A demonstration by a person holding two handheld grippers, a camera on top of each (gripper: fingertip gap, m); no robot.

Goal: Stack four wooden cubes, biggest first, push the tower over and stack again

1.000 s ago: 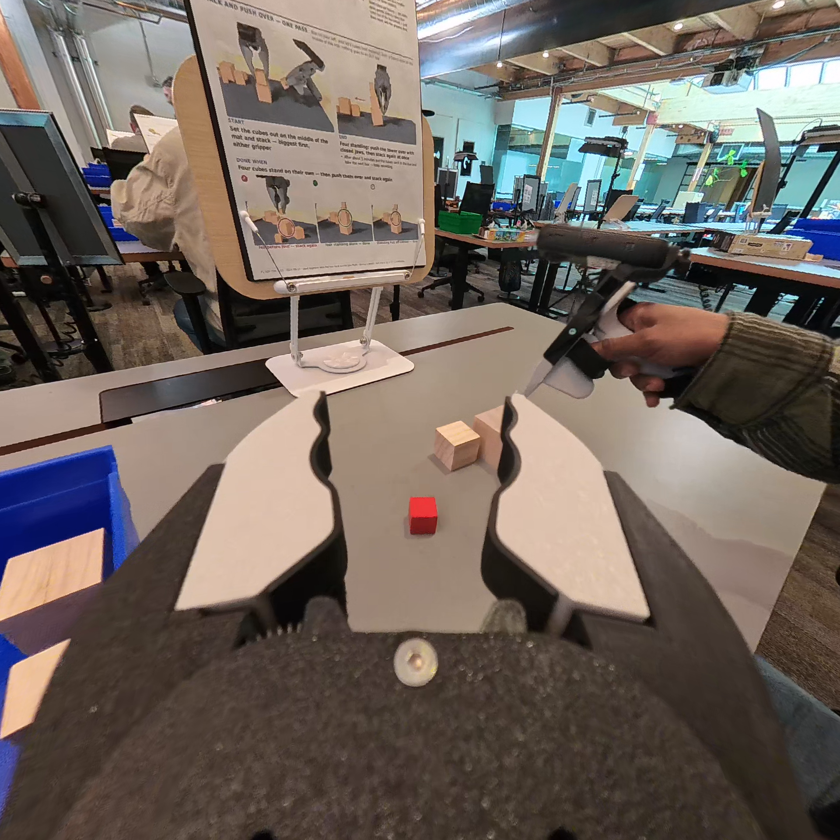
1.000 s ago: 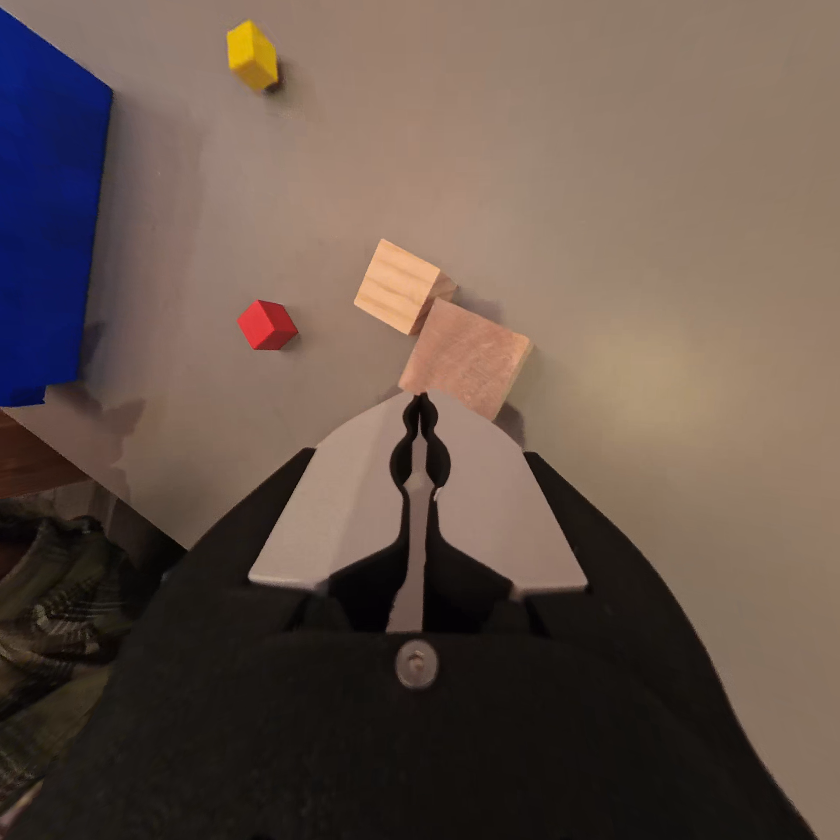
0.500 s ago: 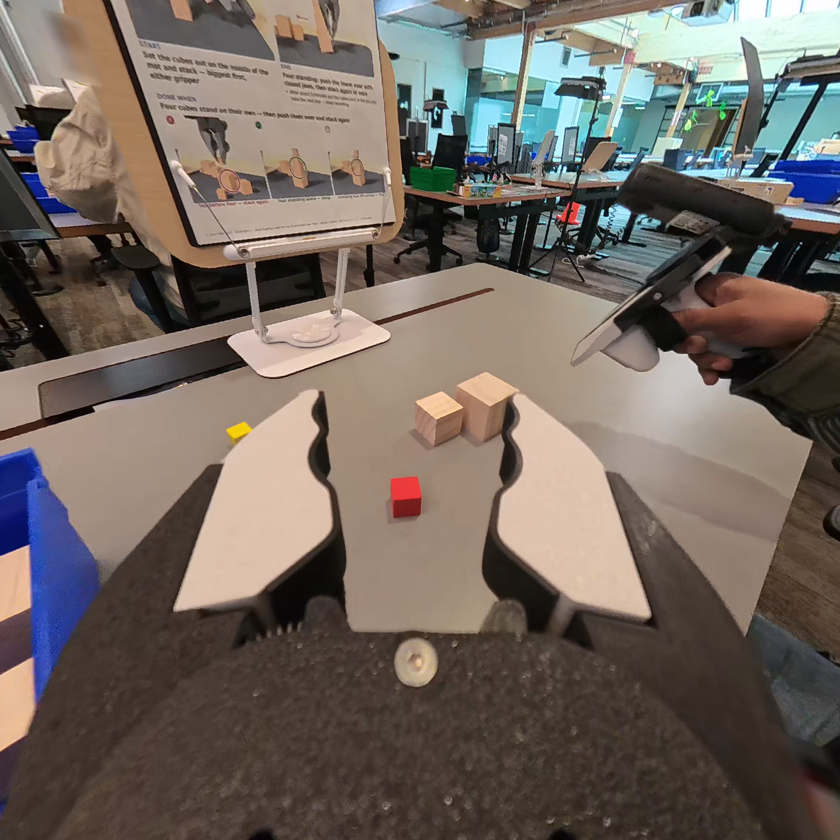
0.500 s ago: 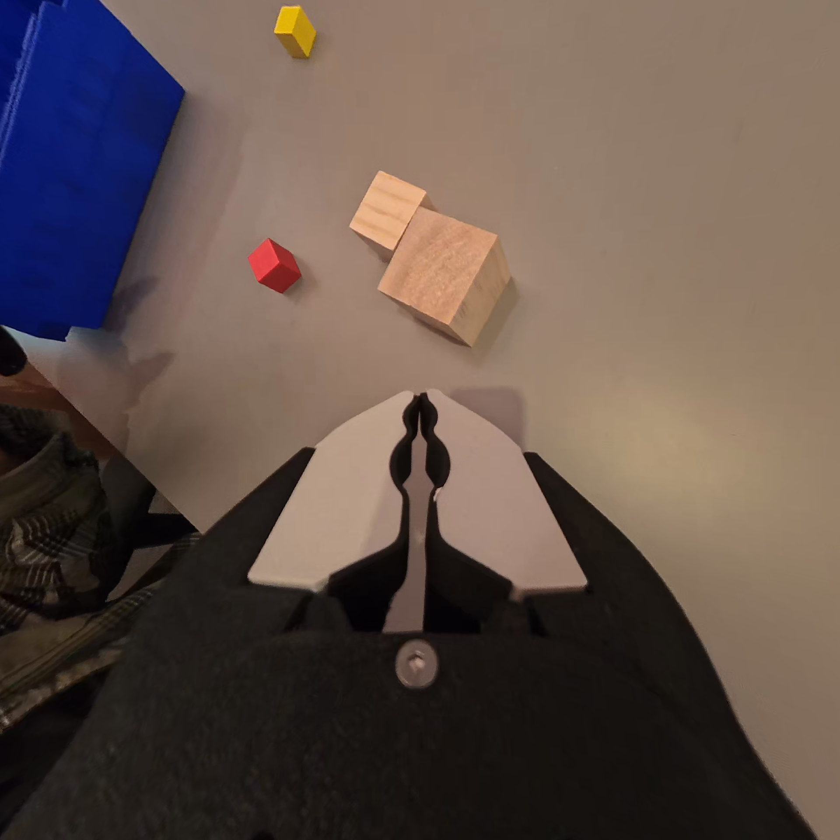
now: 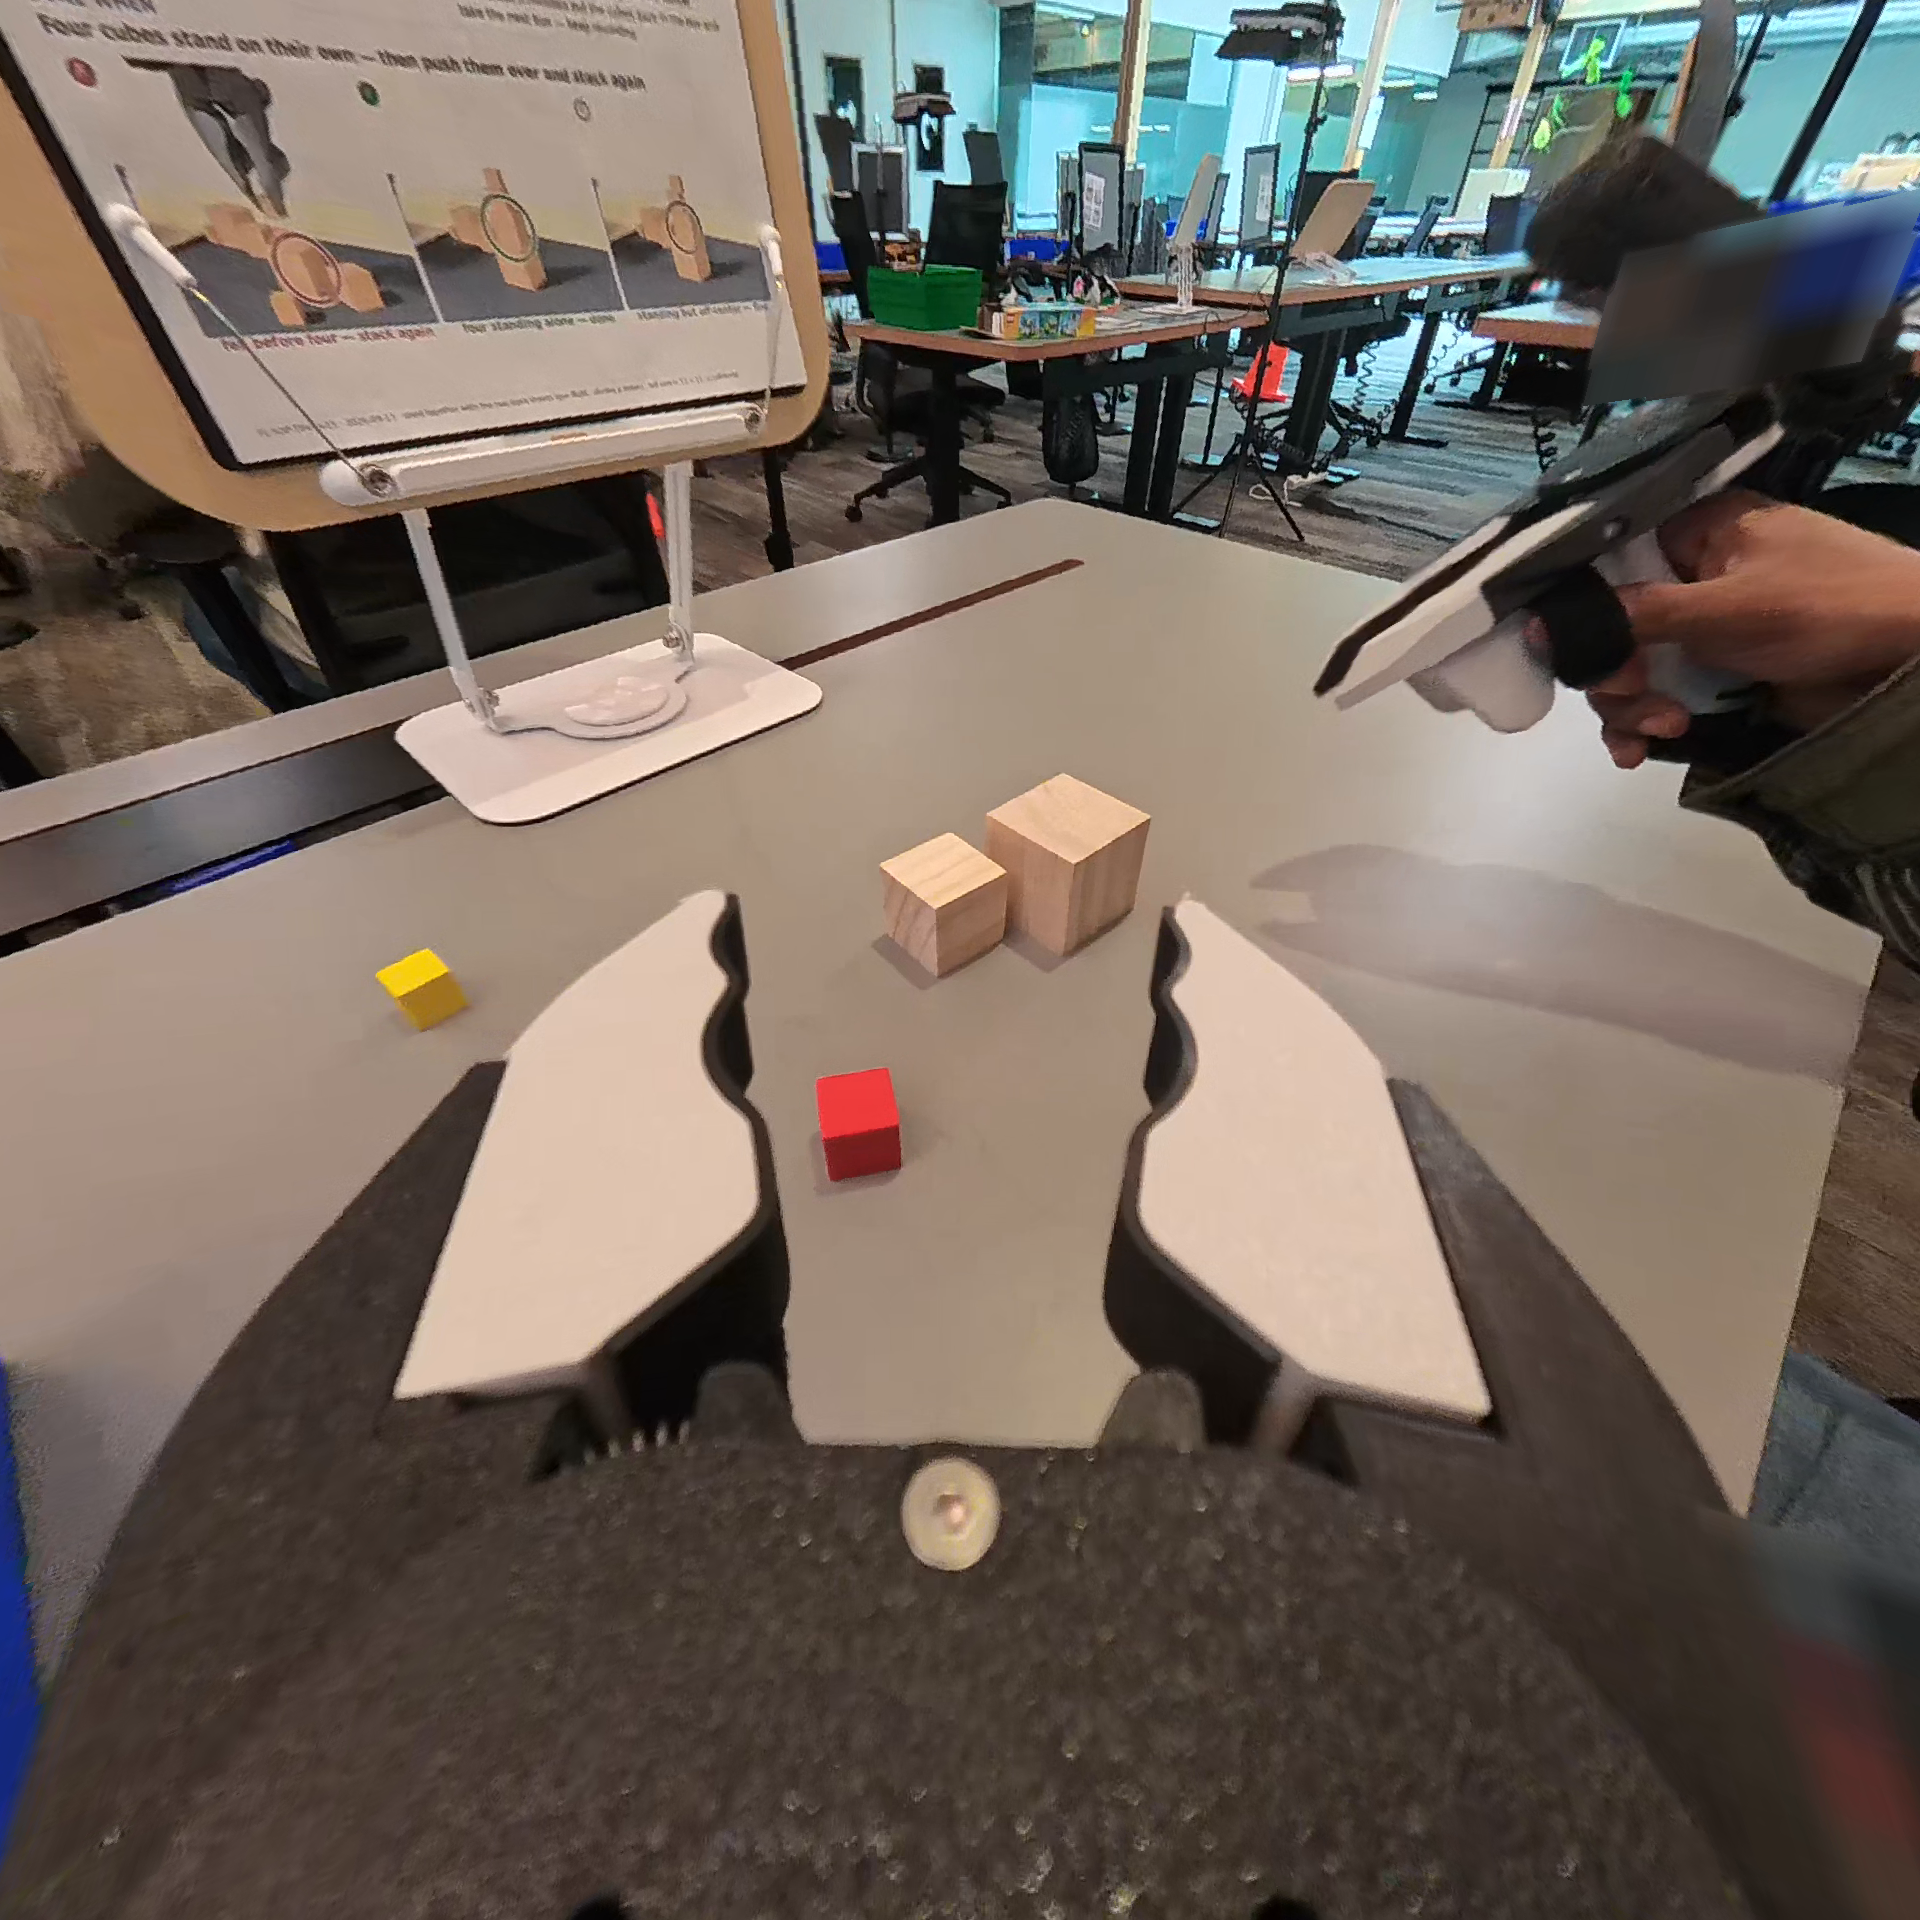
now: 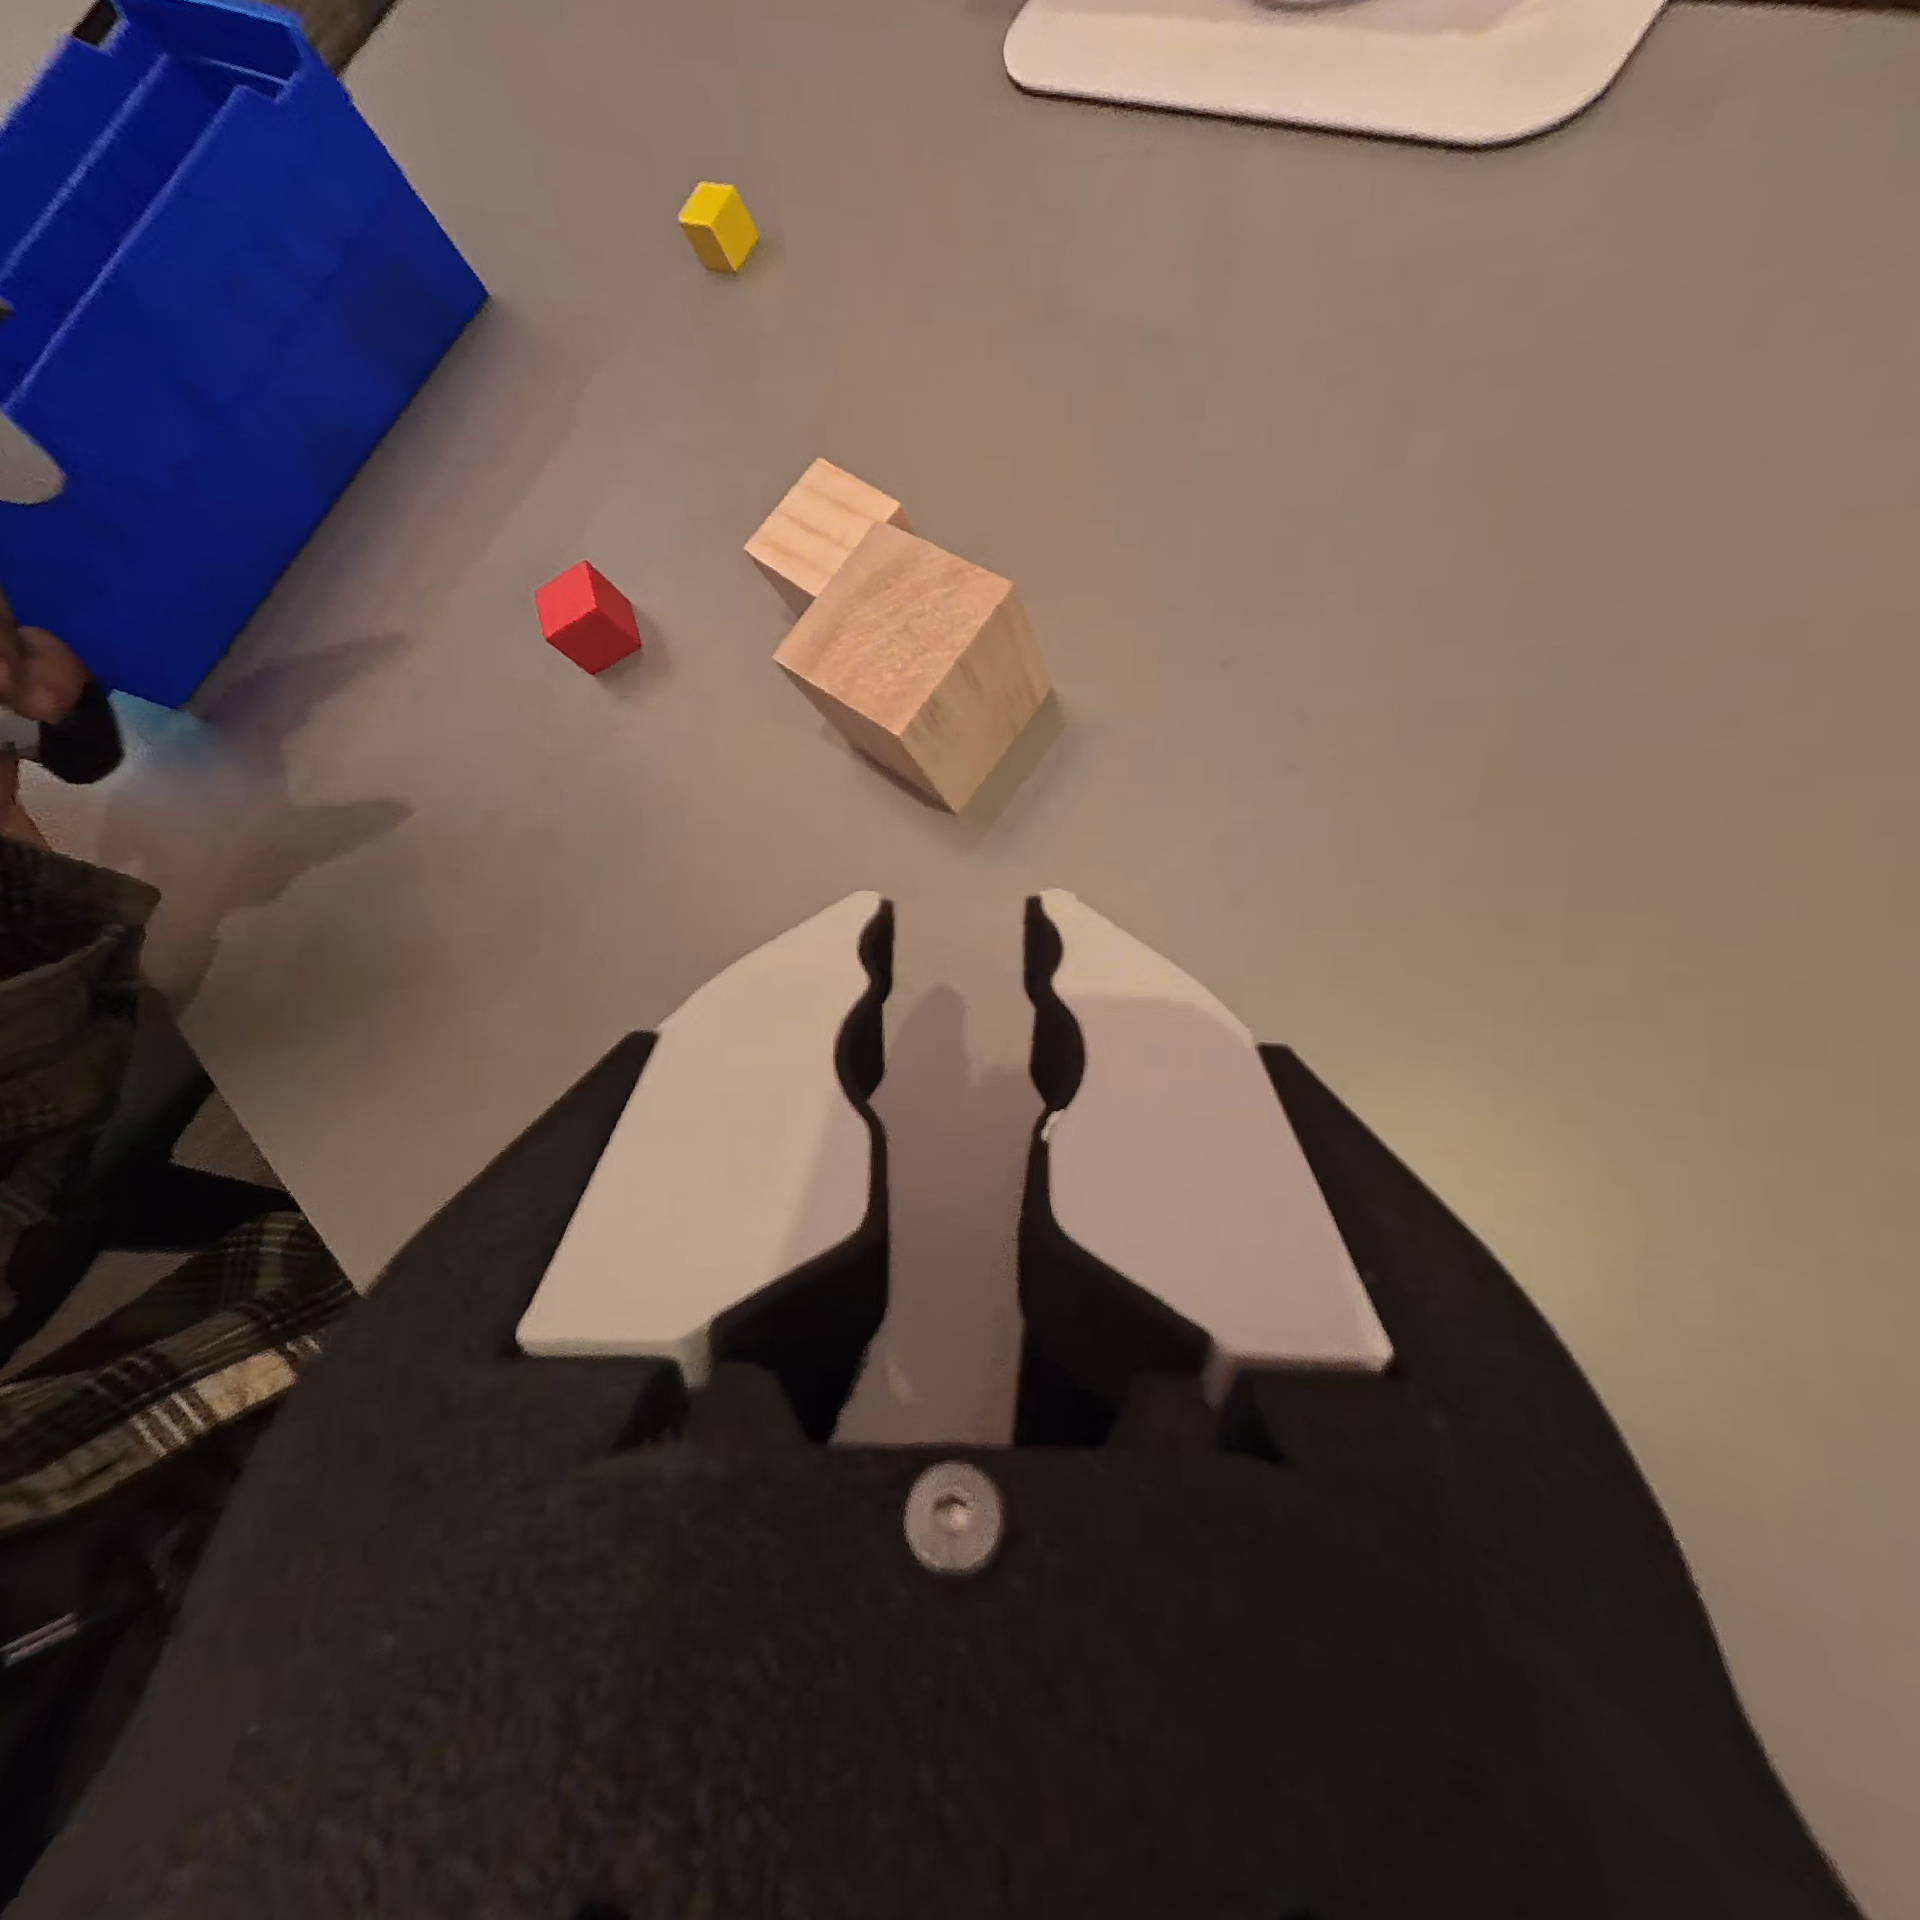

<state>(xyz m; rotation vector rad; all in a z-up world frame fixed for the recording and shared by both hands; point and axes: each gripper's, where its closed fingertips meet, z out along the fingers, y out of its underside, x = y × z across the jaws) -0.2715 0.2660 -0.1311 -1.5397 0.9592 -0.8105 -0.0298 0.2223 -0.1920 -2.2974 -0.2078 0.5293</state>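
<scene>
Red cube [image 5: 858, 1122] lying on the grey table [image 5: 1455, 1143] between the wide-spread, empty fingers of the left gripper [image 5: 951, 935]. Just past the fingertips, medium wooden cube [image 5: 941, 902] touching the big wooden cube [image 5: 1068, 858]; yellow cube [image 5: 421, 987] off beyond the left finger — none stacked. Farther right, right gripper [image 6: 956, 906] in the air, slightly parted, holding nothing — big cube just ahead of its tips.
</scene>
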